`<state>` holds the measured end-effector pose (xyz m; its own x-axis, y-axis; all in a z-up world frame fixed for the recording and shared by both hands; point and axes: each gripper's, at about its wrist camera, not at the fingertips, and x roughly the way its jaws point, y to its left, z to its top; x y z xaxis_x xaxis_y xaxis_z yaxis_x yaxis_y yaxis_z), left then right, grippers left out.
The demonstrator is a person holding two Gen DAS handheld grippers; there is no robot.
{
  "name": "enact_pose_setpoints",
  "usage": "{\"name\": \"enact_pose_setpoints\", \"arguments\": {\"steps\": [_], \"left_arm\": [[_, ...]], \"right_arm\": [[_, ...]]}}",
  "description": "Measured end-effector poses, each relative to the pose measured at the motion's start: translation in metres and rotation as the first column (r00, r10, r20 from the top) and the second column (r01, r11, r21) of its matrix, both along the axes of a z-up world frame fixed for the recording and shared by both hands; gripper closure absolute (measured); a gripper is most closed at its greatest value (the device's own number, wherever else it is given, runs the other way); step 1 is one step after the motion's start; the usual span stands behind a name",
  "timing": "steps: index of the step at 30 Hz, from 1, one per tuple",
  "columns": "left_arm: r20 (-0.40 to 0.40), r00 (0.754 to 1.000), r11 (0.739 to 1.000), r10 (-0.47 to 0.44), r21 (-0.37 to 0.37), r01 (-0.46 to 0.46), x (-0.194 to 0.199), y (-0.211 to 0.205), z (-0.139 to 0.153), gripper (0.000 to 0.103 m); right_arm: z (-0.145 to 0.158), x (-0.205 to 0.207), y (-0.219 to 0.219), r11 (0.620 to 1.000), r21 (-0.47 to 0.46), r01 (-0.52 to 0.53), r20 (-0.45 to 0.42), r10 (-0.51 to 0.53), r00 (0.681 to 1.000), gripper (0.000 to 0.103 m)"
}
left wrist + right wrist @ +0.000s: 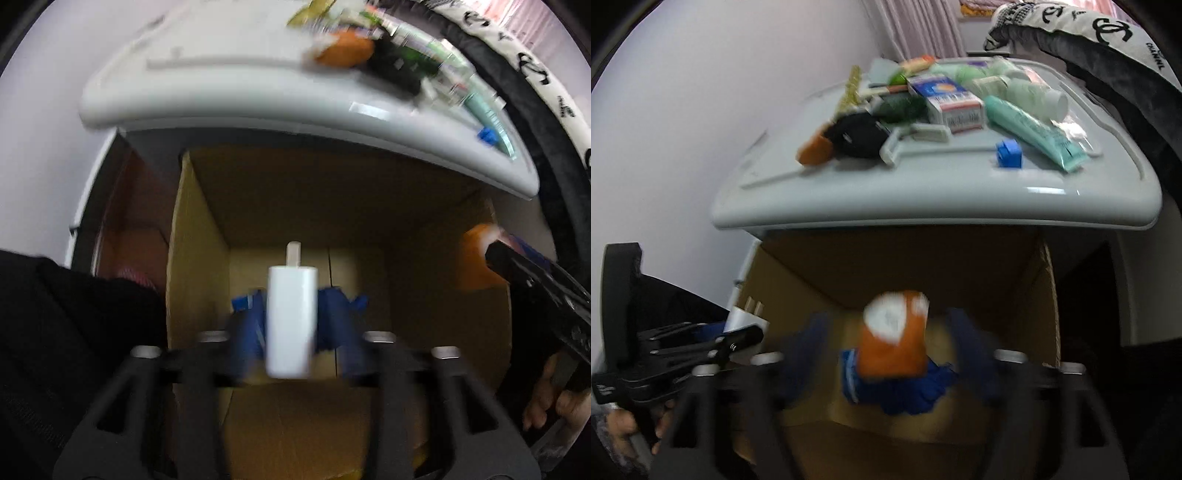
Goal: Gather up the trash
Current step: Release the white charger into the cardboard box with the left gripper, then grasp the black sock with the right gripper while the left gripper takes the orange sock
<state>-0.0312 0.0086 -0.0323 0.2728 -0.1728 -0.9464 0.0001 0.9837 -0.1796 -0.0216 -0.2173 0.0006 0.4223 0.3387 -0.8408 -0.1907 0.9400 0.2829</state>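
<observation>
My left gripper [291, 325] is shut on a white plug adapter [291, 317], prongs pointing away, held over the open cardboard box [207, 236]. My right gripper [892, 350] has its blue fingers [971, 354] spread wide; an orange and white item [894, 332] sits between them above the box [1027, 317], with blue material under it, and the blur hides any contact. The orange item also shows at the right in the left wrist view [476, 258]. The left gripper with the adapter [746, 317] shows at the left of the right wrist view.
A pale grey lid [923, 199] above the box carries several items: an orange piece [814, 149], a black object [857, 134], a boxed carton [945, 98], a green tube [1030, 129], a blue clip [1008, 153]. A wall stands left, a patterned bag [1108, 33] right.
</observation>
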Motion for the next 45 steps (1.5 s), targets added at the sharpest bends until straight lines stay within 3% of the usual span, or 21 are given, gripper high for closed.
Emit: {"name": "enact_pose_setpoints", "arguments": {"steps": [1, 6, 8, 12, 18, 23, 24, 25, 31, 36, 41, 45], "left_arm": [[-0.013, 1.0, 1.0, 0.013, 0.001, -0.012, 0.0, 0.003, -0.003, 0.033], [-0.003, 1.0, 1.0, 0.012, -0.003, -0.012, -0.001, 0.003, -0.003, 0.033], [-0.008, 1.0, 1.0, 0.003, -0.018, -0.003, 0.0, 0.0, -0.005, 0.033], [-0.006, 1.0, 1.0, -0.005, -0.029, 0.004, 0.002, -0.002, -0.005, 0.033], [0.025, 1.0, 0.999, 0.0, -0.042, 0.001, 0.001, 0.003, -0.002, 0.033], [-0.001, 1.0, 0.996, 0.019, -0.087, -0.019, 0.004, 0.009, -0.005, 0.033], [-0.003, 1.0, 0.995, 0.022, -0.093, -0.023, 0.004, 0.011, -0.005, 0.033], [-0.003, 1.0, 0.995, 0.024, -0.096, -0.024, 0.005, 0.012, -0.005, 0.033], [0.022, 0.999, 0.994, 0.035, -0.106, -0.032, 0.003, 0.015, 0.001, 0.033], [0.079, 0.997, 0.996, 0.022, -0.09, -0.014, 0.011, 0.012, 0.016, 0.033], [0.198, 0.98, 1.0, -0.03, 0.002, 0.03, 0.055, -0.009, 0.046, 0.033], [0.261, 0.965, 0.999, -0.035, 0.015, 0.033, 0.112, -0.027, 0.057, 0.028]], "right_arm": [[0.0, 0.0, 0.001, 1.0, -0.004, 0.0, 0.003, 0.0, 1.0, 0.028], [0.015, 0.007, -0.001, 0.999, 0.033, 0.001, 0.068, -0.003, 0.998, 0.033], [0.031, 0.02, 0.008, 0.999, 0.007, -0.048, 0.125, 0.046, 0.991, 0.039], [0.056, 0.06, 0.033, 0.984, -0.076, -0.158, 0.236, 0.172, 0.957, 0.04], [0.043, 0.123, 0.07, 0.948, -0.168, -0.269, 0.196, 0.3, 0.934, 0.046], [0.015, 0.151, 0.095, 0.921, -0.274, -0.276, 0.154, 0.326, 0.933, 0.048], [0.011, 0.155, 0.097, 0.919, -0.288, -0.269, 0.16, 0.324, 0.933, 0.055], [0.009, 0.159, 0.099, 0.919, -0.301, -0.255, 0.162, 0.313, 0.936, 0.08], [0.043, 0.156, 0.071, 0.973, -0.127, -0.193, 0.176, 0.213, 0.961, 0.083], [0.086, 0.112, 0.004, 0.982, 0.159, -0.105, 0.228, 0.067, 0.971, 0.083], [0.083, 0.074, -0.048, 0.981, 0.188, 0.039, 0.263, -0.089, 0.961, 0.082], [0.074, 0.074, -0.067, 0.968, 0.227, 0.105, 0.226, -0.158, 0.961, 0.082]]}}
